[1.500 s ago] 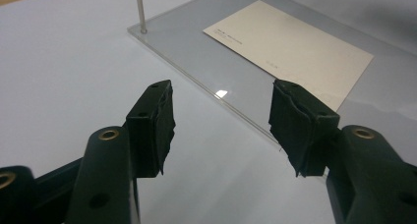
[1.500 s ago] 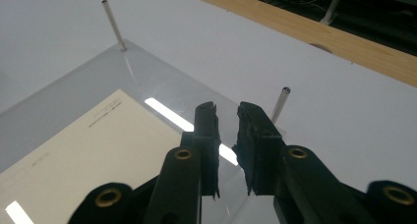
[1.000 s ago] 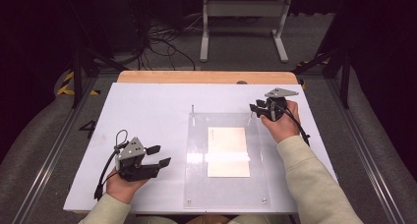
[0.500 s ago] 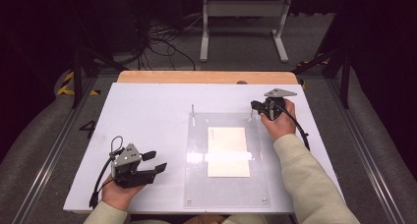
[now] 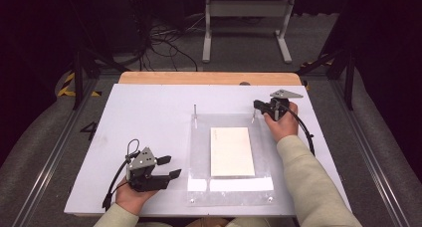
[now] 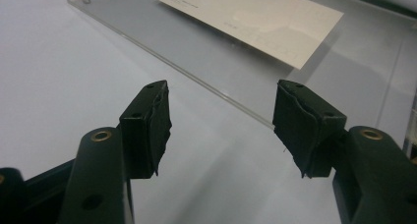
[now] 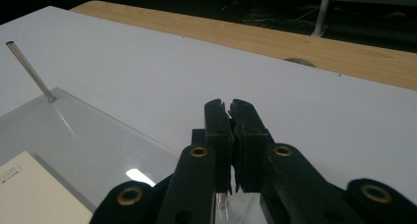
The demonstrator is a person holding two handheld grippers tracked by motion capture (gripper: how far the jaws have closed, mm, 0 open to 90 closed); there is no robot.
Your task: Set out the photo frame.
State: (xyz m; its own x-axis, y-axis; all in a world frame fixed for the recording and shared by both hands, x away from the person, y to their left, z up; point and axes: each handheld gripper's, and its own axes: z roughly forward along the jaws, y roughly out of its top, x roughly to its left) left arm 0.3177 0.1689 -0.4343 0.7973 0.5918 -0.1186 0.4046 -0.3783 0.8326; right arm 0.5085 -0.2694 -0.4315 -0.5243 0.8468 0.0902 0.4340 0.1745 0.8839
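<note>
1. Resting at the near left of the white counter (image 5: 149, 107), the left hand-held gripper (image 5: 171, 167) stands released, nothing between its pads.
2. Midway, a cream card (image 5: 231, 151) lies flat on the clear acrylic plate (image 5: 199, 142); its small print is too faint to read.
3. Farthest, the right hand-held gripper (image 5: 256, 105) is clenched on the plate's far right metal pin (image 5: 254, 117); the far left pin (image 5: 195, 111) stands free.

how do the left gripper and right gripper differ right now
The left gripper has its jaws apart with nothing between them; the right gripper has just closed its jaws. The left sits off the clear plate's near left edge; the right is at its far right corner, by the pin. Both are black and hand-held.
</note>
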